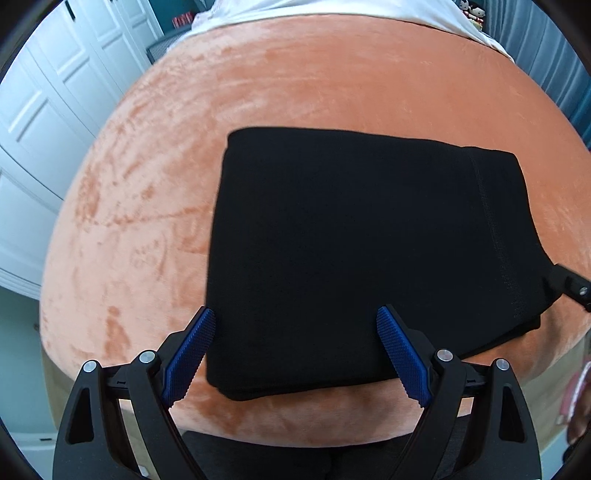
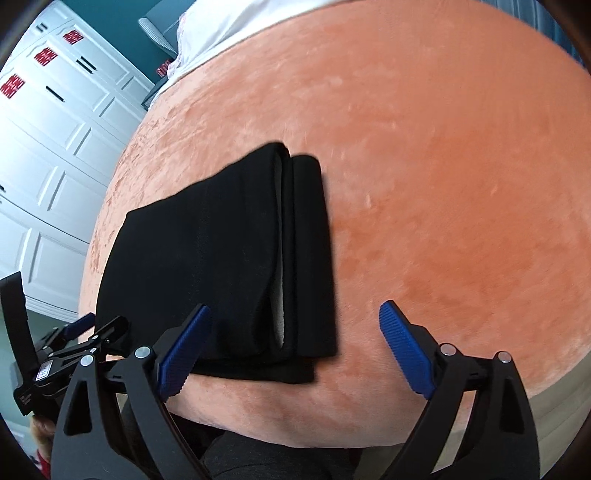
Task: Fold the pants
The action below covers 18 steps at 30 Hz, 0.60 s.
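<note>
Black pants [image 1: 354,251] lie folded into a thick rectangle on an orange velvet bed cover [image 1: 295,85]. My left gripper [image 1: 295,321] hovers open over the near edge of the stack, blue pads wide apart and clear of the cloth. In the right wrist view the folded pants [image 2: 221,266] show their layered right edge, with a pale inner lining between the folds. My right gripper [image 2: 295,314] stands open above the near right corner, its left pad [image 2: 184,350] over the cloth and the right one over bare cover. Nothing is held.
White cupboard doors [image 2: 48,166] stand to the left of the bed. White bedding [image 1: 332,11] lies at the far end. The bed's near edge [image 2: 295,424] drops off just below the pants. The left gripper's body [image 2: 55,354] shows at the lower left of the right wrist view.
</note>
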Available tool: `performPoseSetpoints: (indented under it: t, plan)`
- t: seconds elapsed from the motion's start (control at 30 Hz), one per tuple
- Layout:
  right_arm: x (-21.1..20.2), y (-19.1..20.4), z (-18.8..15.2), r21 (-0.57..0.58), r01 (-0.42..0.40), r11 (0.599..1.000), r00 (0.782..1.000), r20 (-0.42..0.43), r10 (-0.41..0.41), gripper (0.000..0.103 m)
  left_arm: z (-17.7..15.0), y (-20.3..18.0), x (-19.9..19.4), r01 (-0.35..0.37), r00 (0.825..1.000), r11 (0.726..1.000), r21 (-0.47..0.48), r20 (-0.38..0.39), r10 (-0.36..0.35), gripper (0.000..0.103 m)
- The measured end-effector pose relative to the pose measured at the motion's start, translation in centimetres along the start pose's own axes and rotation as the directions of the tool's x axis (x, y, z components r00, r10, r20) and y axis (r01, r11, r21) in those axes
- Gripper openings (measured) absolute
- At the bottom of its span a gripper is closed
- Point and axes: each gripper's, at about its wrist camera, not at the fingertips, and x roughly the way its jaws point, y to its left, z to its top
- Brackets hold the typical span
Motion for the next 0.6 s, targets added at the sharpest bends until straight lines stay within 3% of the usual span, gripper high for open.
performPoseSetpoints:
  t: [0.23,0.33,0.4,0.53,0.6]
  plan:
    - [1.8,0.2,-0.2,0.021,0.001,1.000,0.999,-0.048,0.000,0.090,0.5,1.5,0.5,-0.025,1.000,1.000,-0.018,0.017,0.026,0.087]
    - [0.9,0.7,0.0,-0.001,0.038,0.999,0.999,-0.008,-0.038,0.090,0.6,3.6,0.4,-0.042,0.999,0.997,-0.059,0.024,0.044,0.087]
    - [-0.6,1.3,0.2,-0.013,0.043,0.999,0.997,0.071,-0.042,0.090,0.5,5.0,0.4,-0.052,0.998,0.995,-0.084,0.023,0.054,0.087]
    - [-1.5,3.3,0.6,-0.084,0.058,0.995,0.993,0.103,-0.049,0.089,0.1,6.9,0.5,0.018,1.000,0.988,-0.153,0.005,-0.018,0.088]
    - [-1.3,5.0,0.1,-0.165,0.117,0.979,0.988,0.116,-0.098,0.084,-0.2,7.2,0.3,0.040,0.999,0.986,-0.164,0.002,-0.040,0.088]
